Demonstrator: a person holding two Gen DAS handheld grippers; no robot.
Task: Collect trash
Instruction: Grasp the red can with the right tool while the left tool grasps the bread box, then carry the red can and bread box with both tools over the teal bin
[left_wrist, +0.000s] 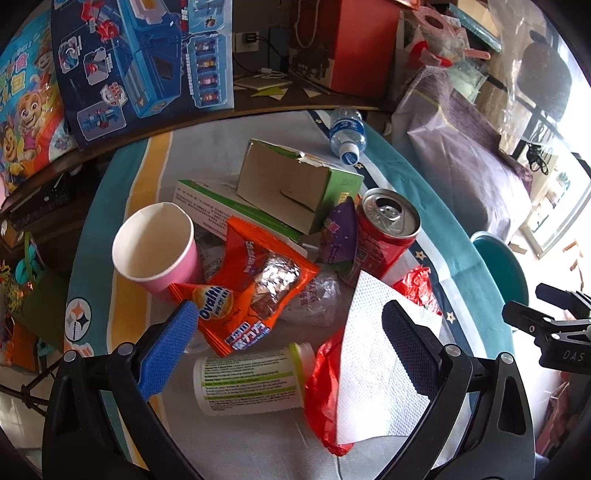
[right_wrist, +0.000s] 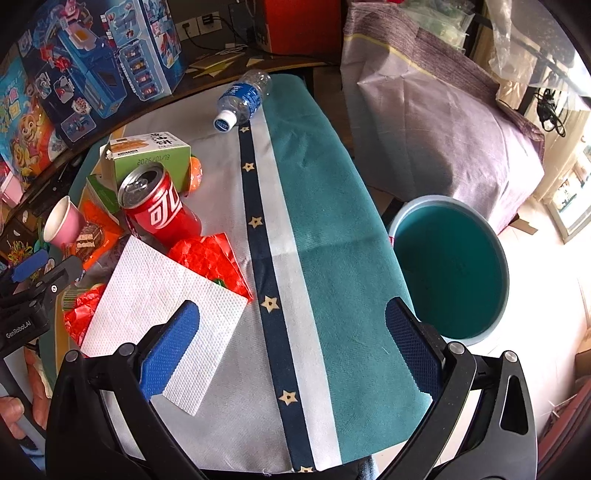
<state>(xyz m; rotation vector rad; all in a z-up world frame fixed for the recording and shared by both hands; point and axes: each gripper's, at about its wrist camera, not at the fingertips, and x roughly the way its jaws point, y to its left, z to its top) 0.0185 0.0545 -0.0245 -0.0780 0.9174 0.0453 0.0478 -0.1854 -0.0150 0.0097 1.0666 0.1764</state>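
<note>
Your left gripper (left_wrist: 291, 325) hangs wide open over the trash heaped on the table (right_wrist: 236, 350): an orange wrapper (left_wrist: 255, 291), a pink cup (left_wrist: 159, 247), a red can (left_wrist: 384, 229) and a white napkin (left_wrist: 376, 373). Your right gripper (right_wrist: 291, 325) is spread open too, empty, with the teal bin (right_wrist: 448, 273) just beside the table edge.

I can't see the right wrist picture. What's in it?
An open right gripper hovers over a striped tablecloth, its blue fingers above a white paper towel. A red soda can, pink cup and water bottle lie around; a teal bin waits beside the table.
</note>
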